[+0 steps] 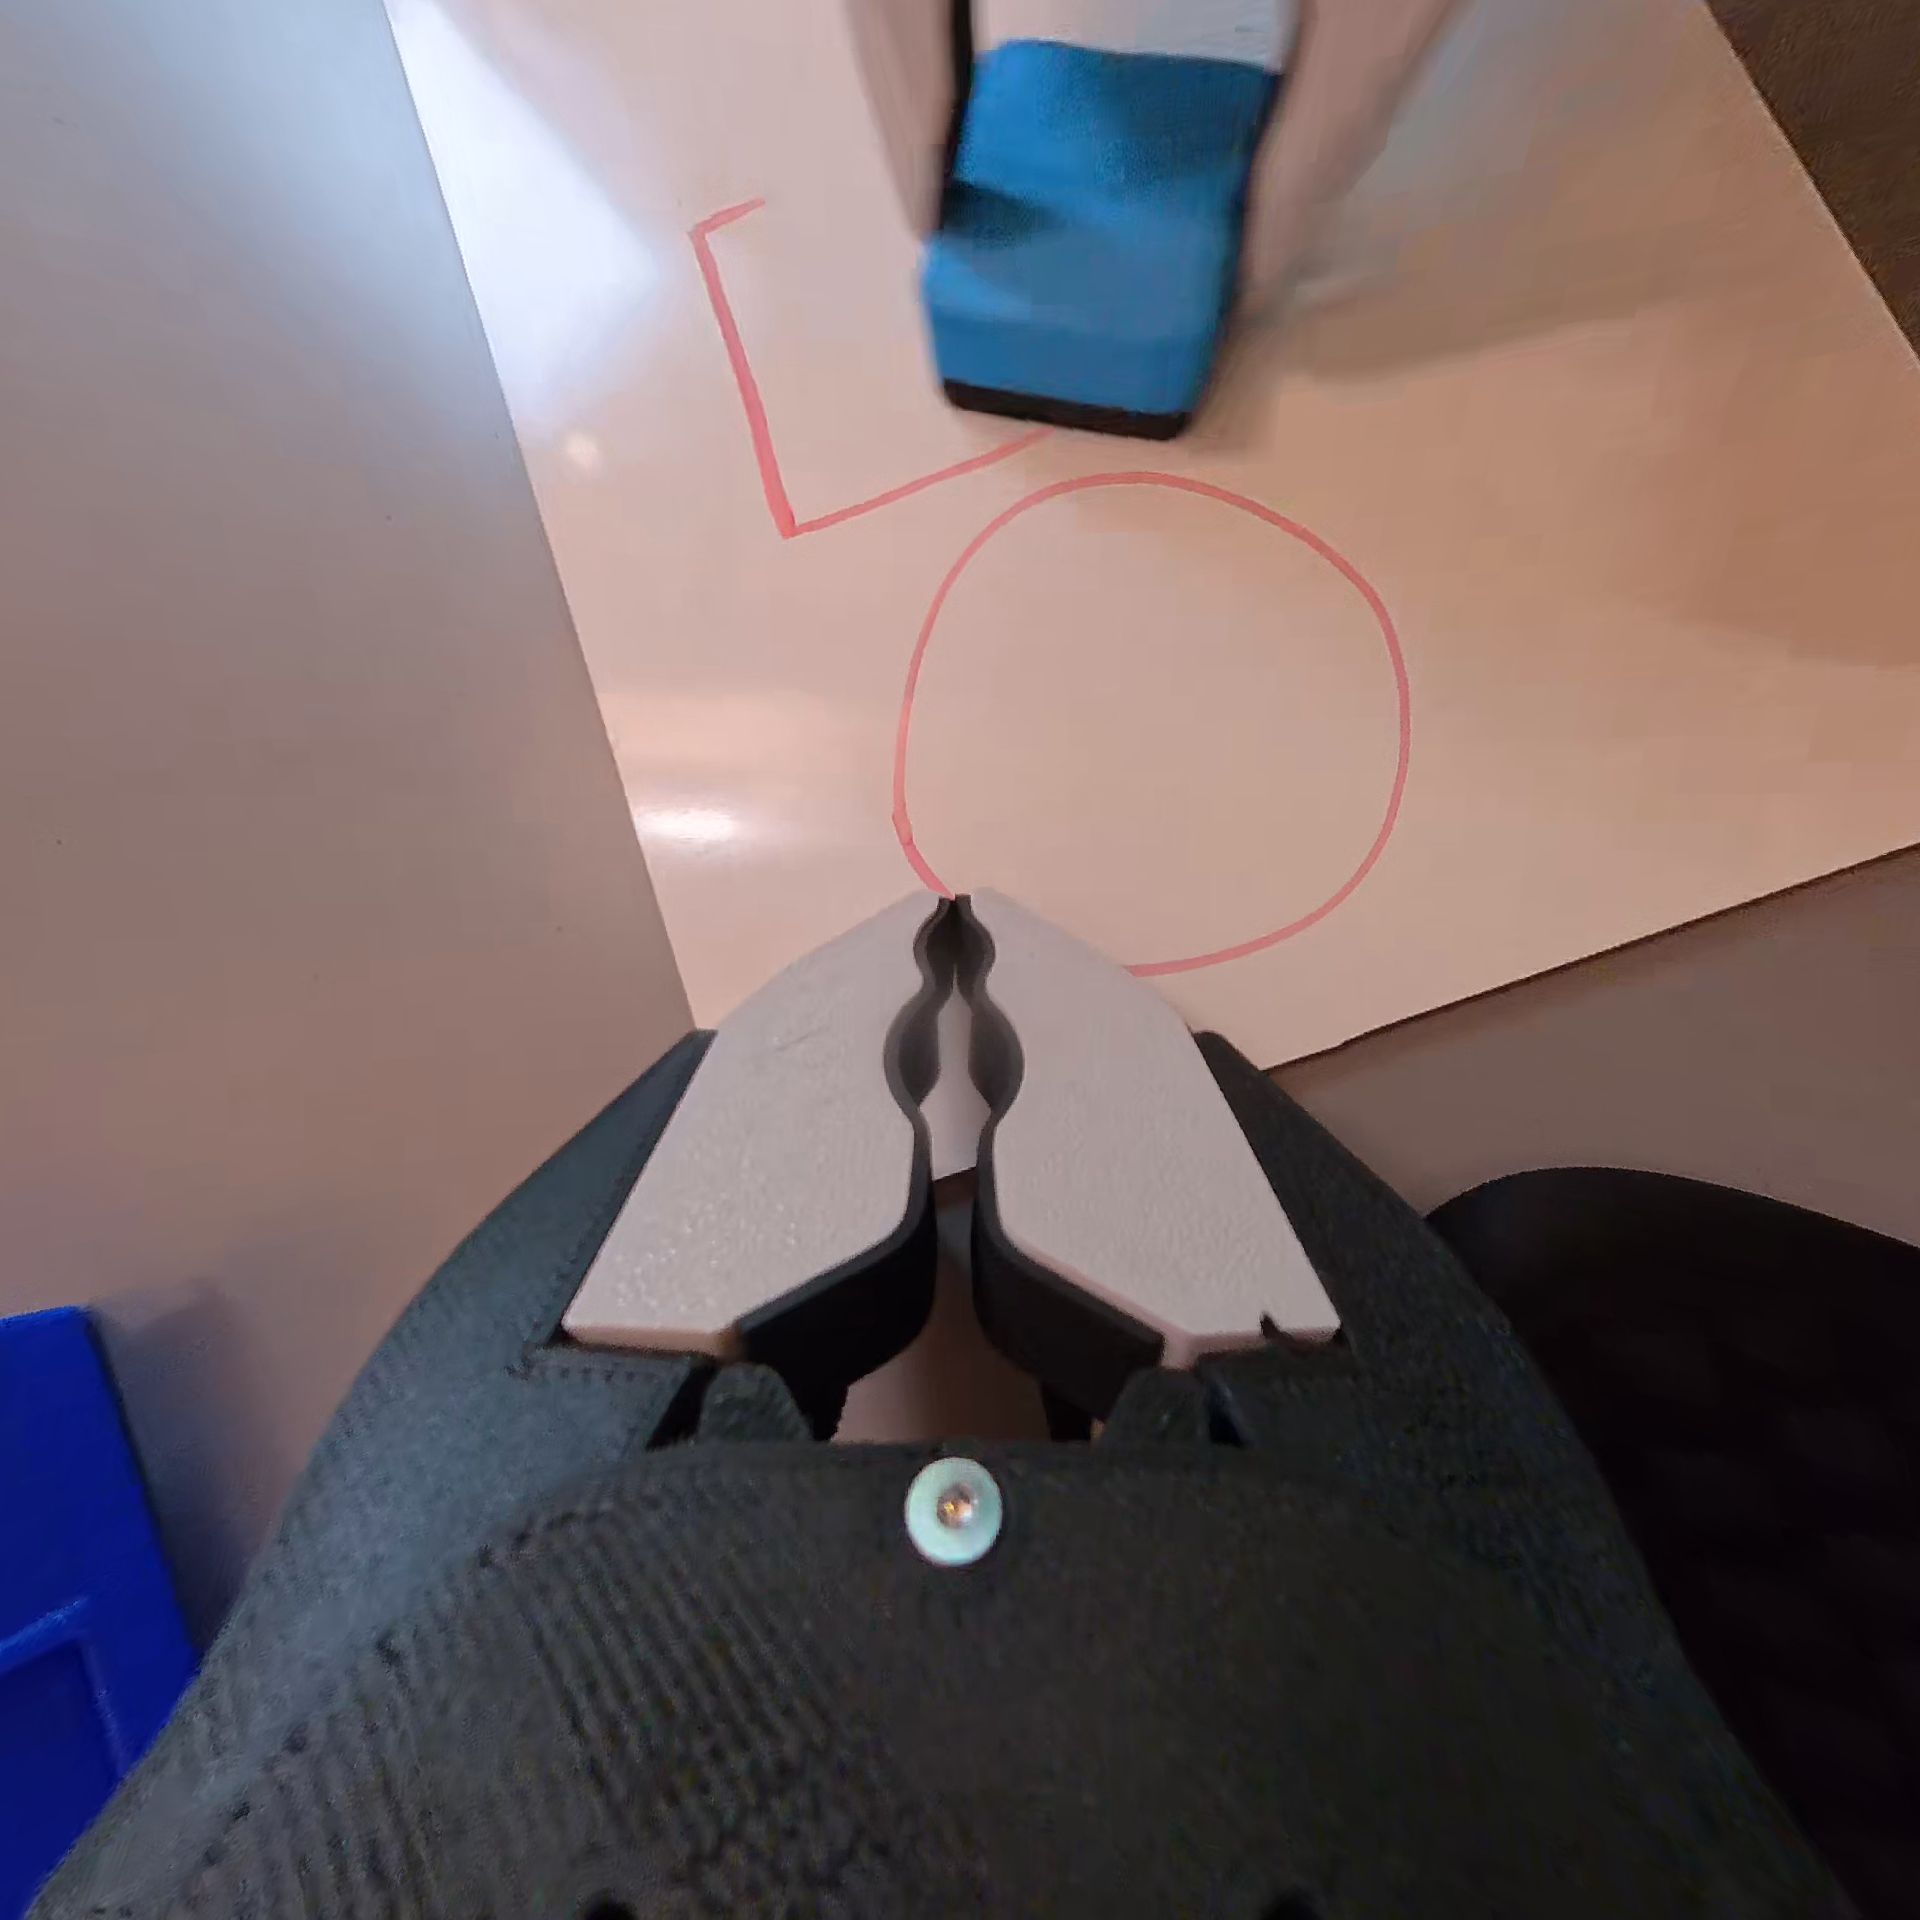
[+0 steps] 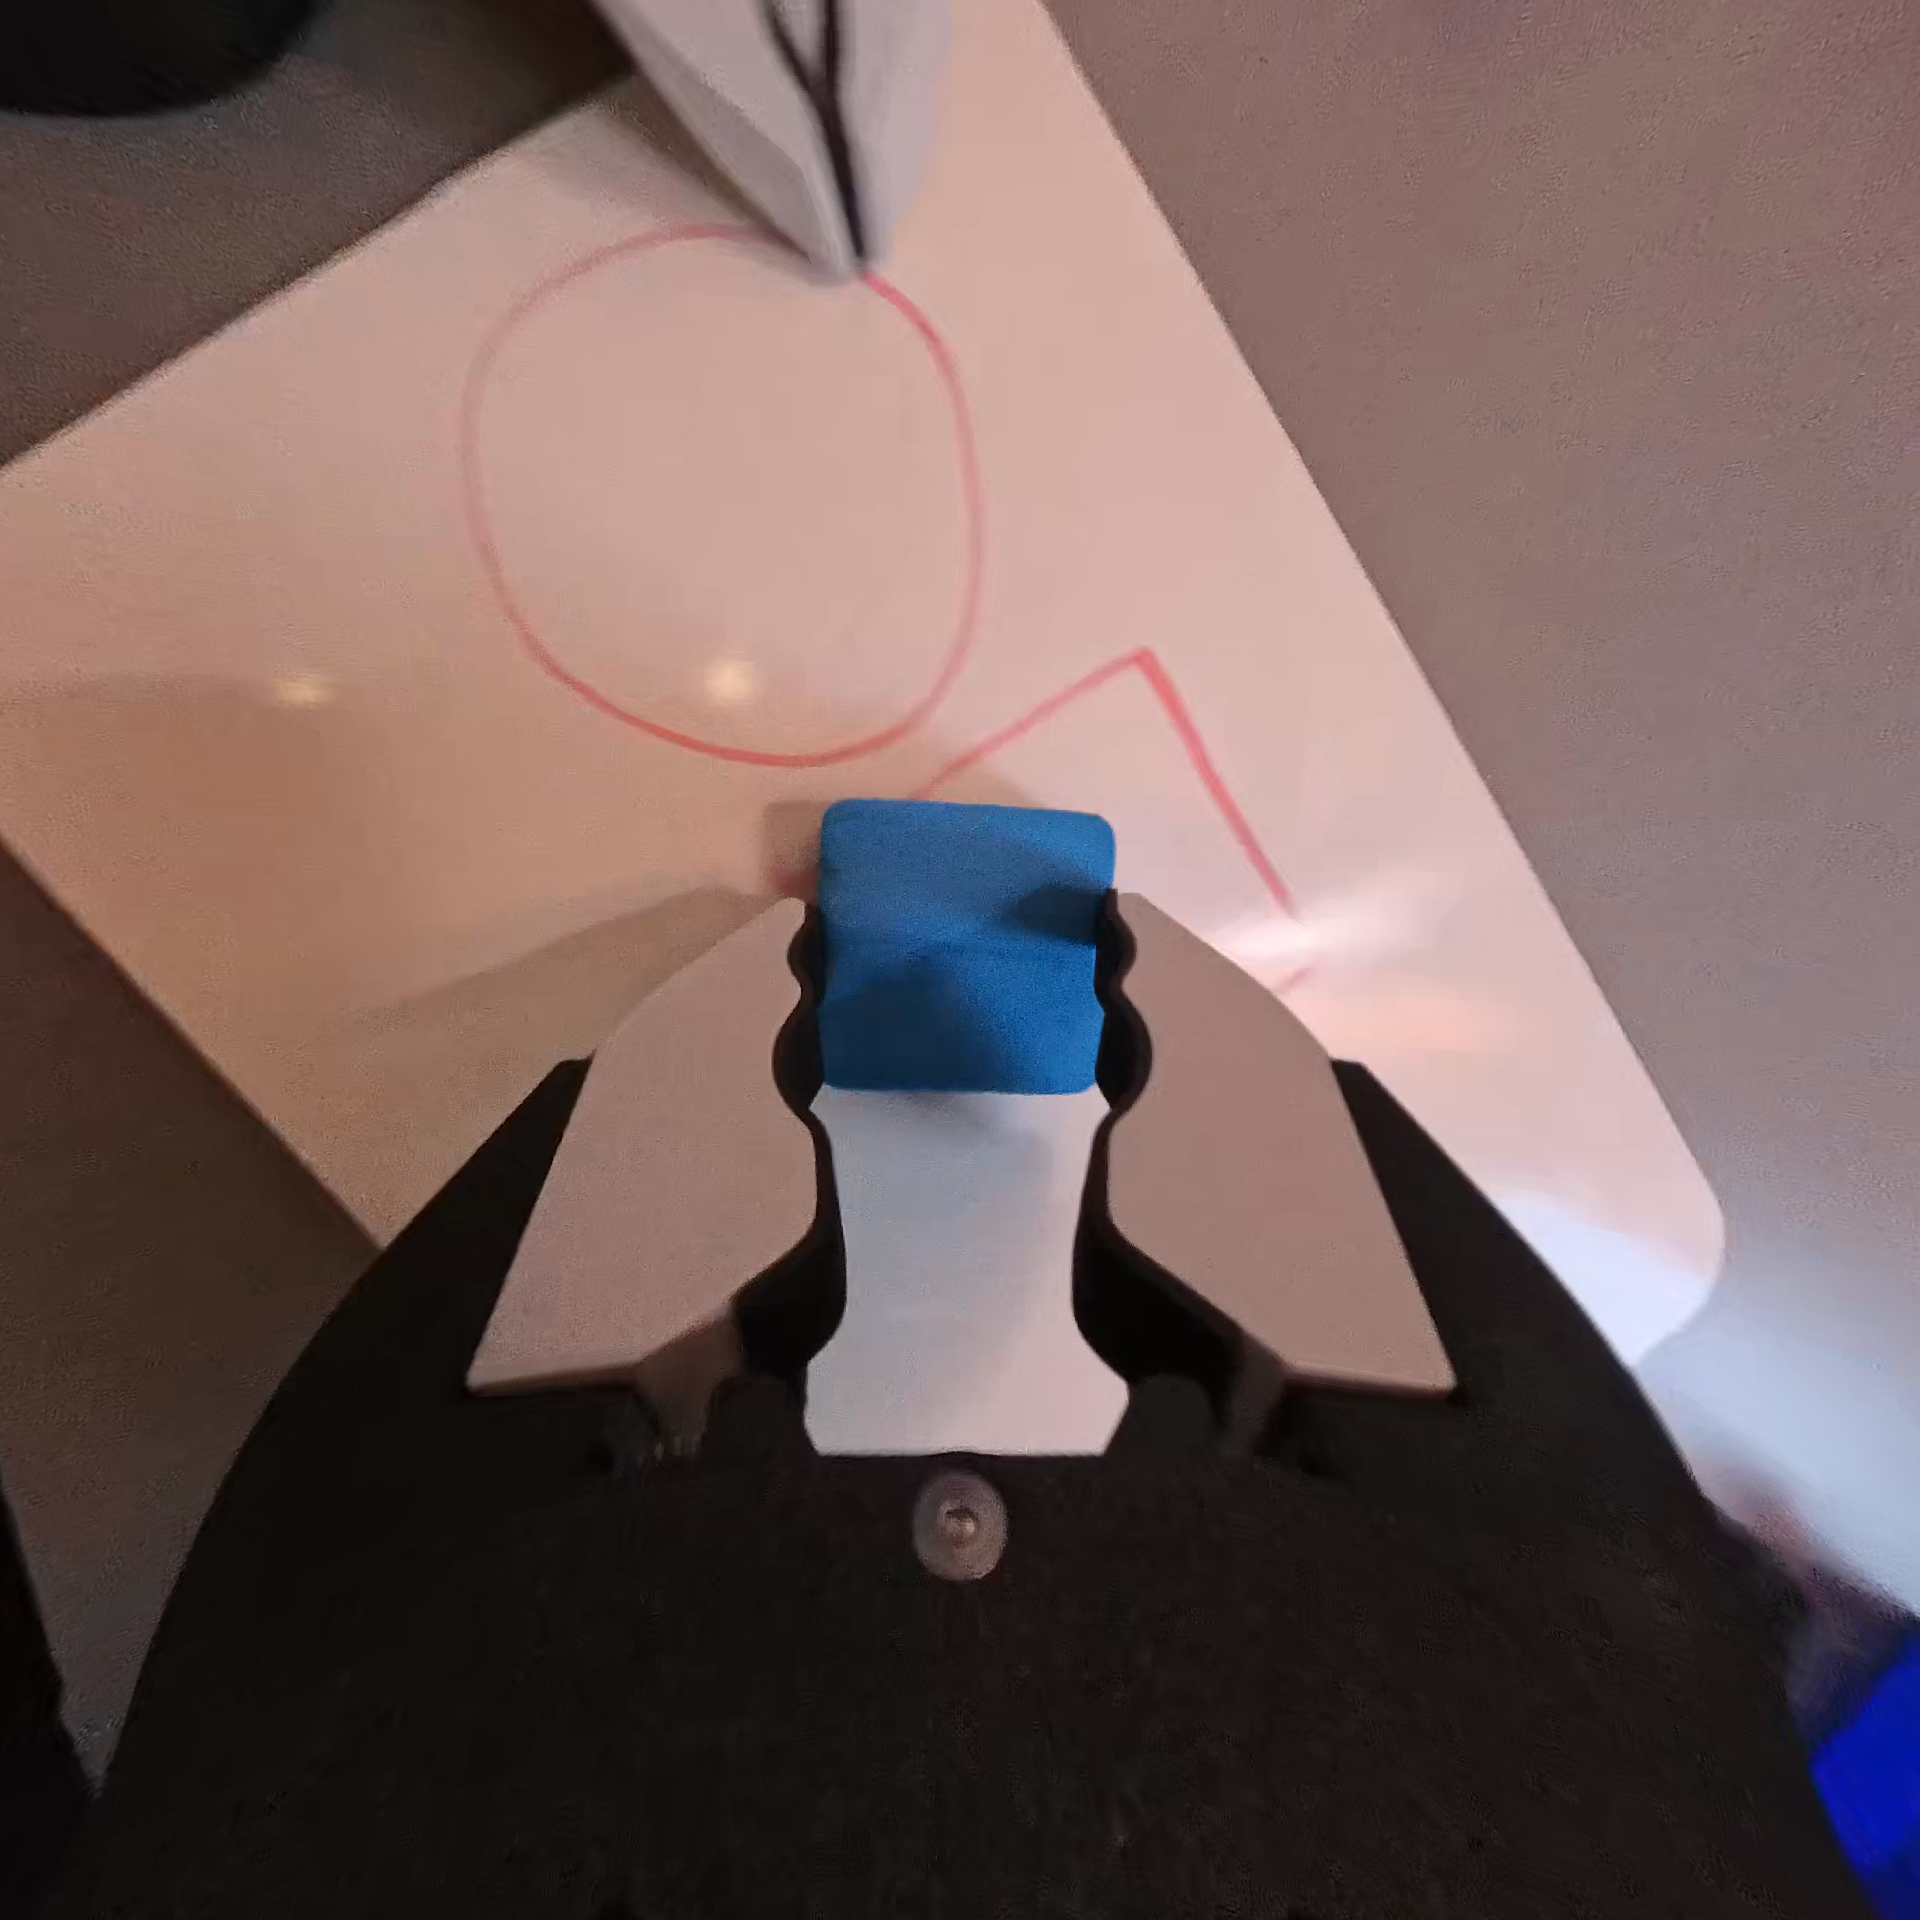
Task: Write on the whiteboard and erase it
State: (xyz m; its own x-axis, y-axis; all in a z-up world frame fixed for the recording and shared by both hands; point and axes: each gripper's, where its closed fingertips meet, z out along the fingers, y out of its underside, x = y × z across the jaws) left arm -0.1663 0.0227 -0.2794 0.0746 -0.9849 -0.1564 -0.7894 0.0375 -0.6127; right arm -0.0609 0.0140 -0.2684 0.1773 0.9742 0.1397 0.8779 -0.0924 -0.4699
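A white whiteboard (image 1: 1558,582) lies flat on the grey table, also in the right wrist view (image 2: 312,582). Red marker lines are on it: a drawn circle (image 1: 1392,644) (image 2: 488,561) and an angular open shape (image 1: 748,416) (image 2: 1195,748), partly wiped. My right gripper (image 2: 956,914) is shut on a blue eraser (image 2: 961,956) with a black felt base, pressed on the board over the angular shape. It also shows from the front in the left wrist view (image 1: 1081,260). My left gripper (image 1: 954,902) is shut and empty, its tip at the circle's near edge; it appears at the top of the right wrist view (image 2: 842,265).
A blue bin (image 1: 73,1538) sits at the lower left of the left wrist view. A dark rounded object (image 1: 1714,1403) lies off the board's near edge. The grey table (image 1: 260,727) surrounds the board. My right fingertips sit around 12 cm from my left ones.
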